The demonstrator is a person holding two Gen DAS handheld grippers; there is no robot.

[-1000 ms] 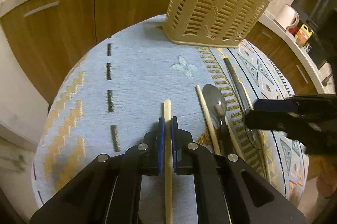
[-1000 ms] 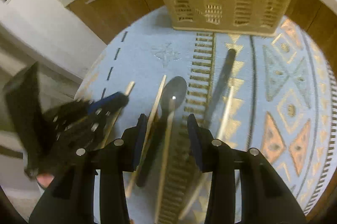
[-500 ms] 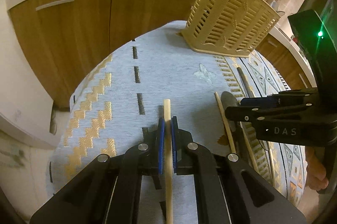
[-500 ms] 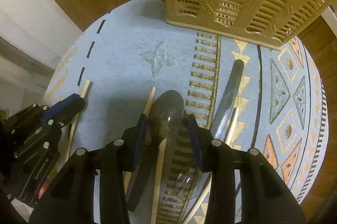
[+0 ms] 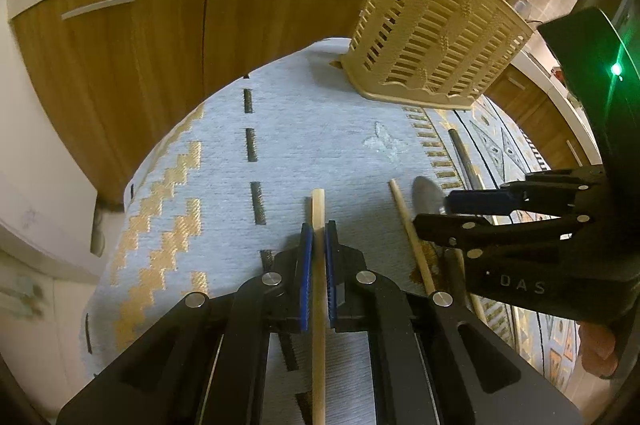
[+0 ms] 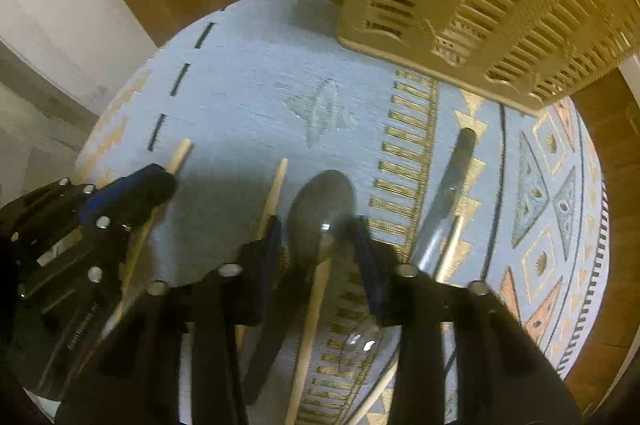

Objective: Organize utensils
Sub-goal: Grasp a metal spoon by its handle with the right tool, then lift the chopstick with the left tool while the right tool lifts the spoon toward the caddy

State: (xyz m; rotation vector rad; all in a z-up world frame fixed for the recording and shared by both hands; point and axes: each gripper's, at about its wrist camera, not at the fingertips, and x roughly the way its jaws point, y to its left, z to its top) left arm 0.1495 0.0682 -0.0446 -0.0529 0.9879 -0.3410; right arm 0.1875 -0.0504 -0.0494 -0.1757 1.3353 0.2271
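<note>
My left gripper (image 5: pixel 318 230) is shut on a pale wooden chopstick (image 5: pixel 319 203) whose tip sticks out past the blue pads, just above the cloth. It also shows at the left of the right wrist view as the left gripper (image 6: pixel 158 181). My right gripper (image 6: pixel 318 221) points steeply down over a grey metal spoon (image 6: pixel 320 195). Its jaws are closing with the spoon's bowl between them, and a thin gap shows beside the pads. From the left wrist view the right gripper (image 5: pixel 434 212) straddles the spoon (image 5: pixel 424 187). A beige slotted utensil basket (image 5: pixel 432 41) stands at the table's far side.
A patterned blue and gold tablecloth (image 6: pixel 260 85) covers the round table. More utensils lie beside the spoon: a second chopstick (image 6: pixel 274 189), another wooden stick (image 6: pixel 314 305) and a dark metal handle (image 6: pixel 452 185). Wooden cabinets (image 5: pixel 160 45) stand behind the table.
The right gripper came in over the spoon, sank toward it, and its jaws narrowed around the bowl. The left gripper stayed put with the chopstick in its grip.
</note>
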